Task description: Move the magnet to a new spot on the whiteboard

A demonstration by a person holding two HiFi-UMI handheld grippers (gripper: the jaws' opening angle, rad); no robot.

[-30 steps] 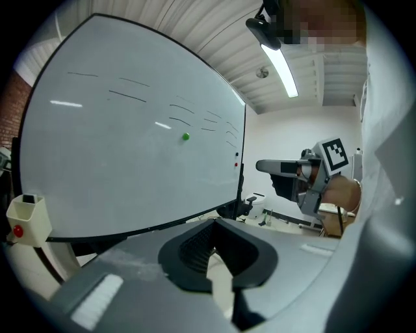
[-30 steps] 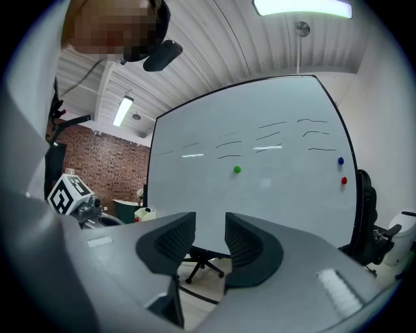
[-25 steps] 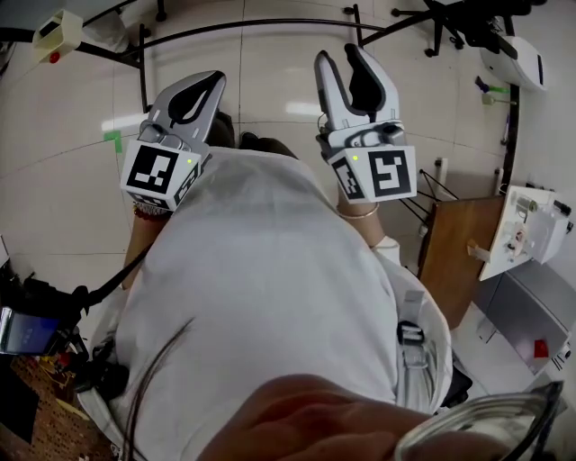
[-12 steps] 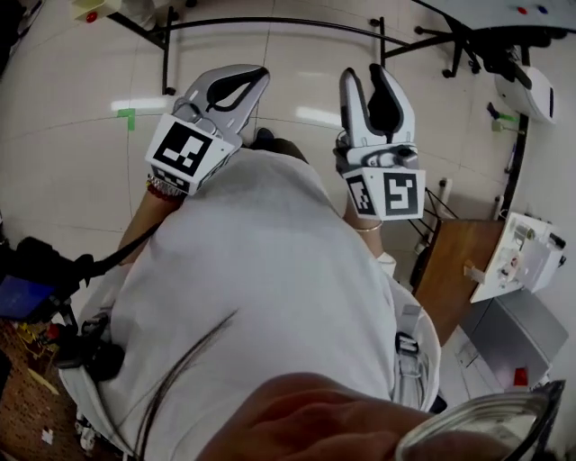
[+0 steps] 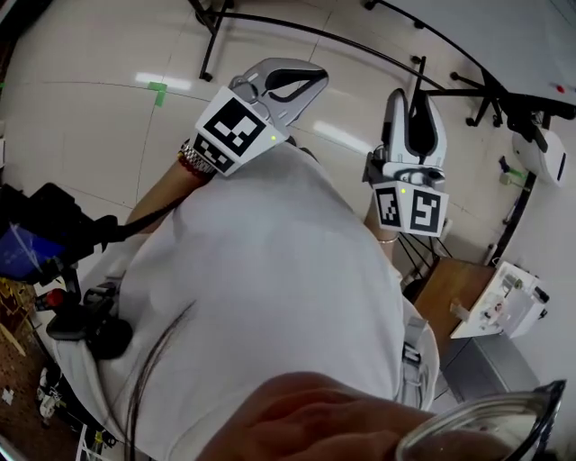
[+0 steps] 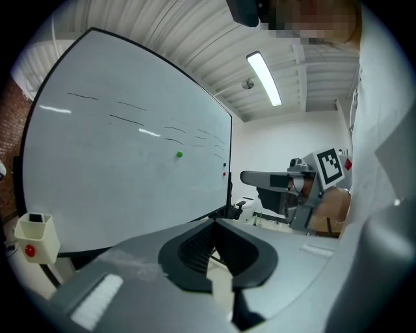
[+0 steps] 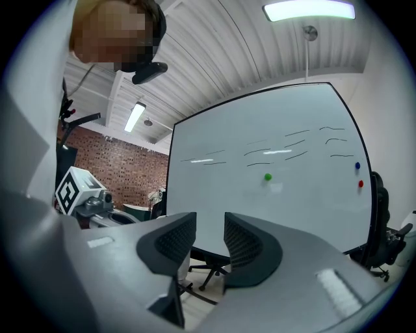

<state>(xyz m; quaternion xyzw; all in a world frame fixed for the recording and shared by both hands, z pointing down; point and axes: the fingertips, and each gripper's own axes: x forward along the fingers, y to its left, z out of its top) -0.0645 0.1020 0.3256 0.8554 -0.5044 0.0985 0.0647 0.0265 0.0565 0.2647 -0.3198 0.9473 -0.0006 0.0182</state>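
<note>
The whiteboard (image 6: pixel 123 156) stands ahead of me on a wheeled stand. A small green magnet (image 6: pixel 179 154) sticks near its middle, the same green magnet (image 7: pixel 268 176) showing in the right gripper view. A blue magnet (image 7: pixel 357 166) and a red magnet (image 7: pixel 361 184) sit near the board's right edge. My left gripper (image 6: pixel 218 221) is shut with nothing held, well short of the board. My right gripper (image 7: pixel 210 224) is open by a narrow gap and empty. In the head view the left gripper (image 5: pixel 301 81) and right gripper (image 5: pixel 412 103) are held up before the person's chest.
The whiteboard stand's black legs (image 5: pixel 297 27) cross the tiled floor. A white box with a red button (image 6: pixel 36 234) hangs at the board's lower left. An office chair (image 7: pixel 383 221) stands right of the board. A wooden panel (image 5: pixel 445 293) and white device (image 5: pixel 504 302) are on the right.
Both grippers have swung up and to the right in the head view as the view turned. The right gripper's jaws stand closer together than a second ago.
</note>
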